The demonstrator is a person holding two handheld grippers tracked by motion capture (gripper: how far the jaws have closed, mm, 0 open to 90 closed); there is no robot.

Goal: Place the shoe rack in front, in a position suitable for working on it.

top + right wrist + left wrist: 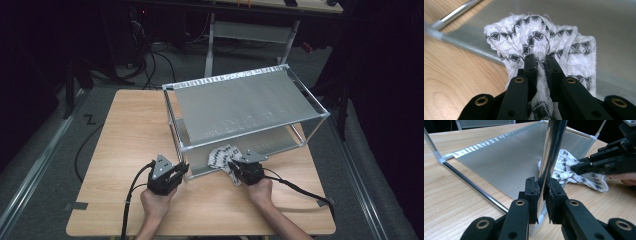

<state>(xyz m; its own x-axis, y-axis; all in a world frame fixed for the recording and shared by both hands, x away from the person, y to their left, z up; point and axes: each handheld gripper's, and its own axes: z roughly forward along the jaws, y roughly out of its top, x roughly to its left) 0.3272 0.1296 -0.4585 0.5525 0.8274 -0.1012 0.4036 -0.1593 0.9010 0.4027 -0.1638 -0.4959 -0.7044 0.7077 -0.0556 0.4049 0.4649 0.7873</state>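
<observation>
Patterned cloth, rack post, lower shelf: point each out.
Patterned cloth (537, 41), right gripper view, bunched top fold.
Rack post (552, 147), left gripper view, shiny upright middle.
Lower shelf (509, 162), left gripper view, bare grey sheet.

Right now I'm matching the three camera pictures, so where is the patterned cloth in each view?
High view: the patterned cloth lies at the front edge of the rack's lower shelf, held by the right gripper.
Left gripper view: right of centre, behind the chrome post.
Right gripper view: centre, bunched between the jaws.
Shared landmark: the grey lower shelf under the cloth.
</observation>
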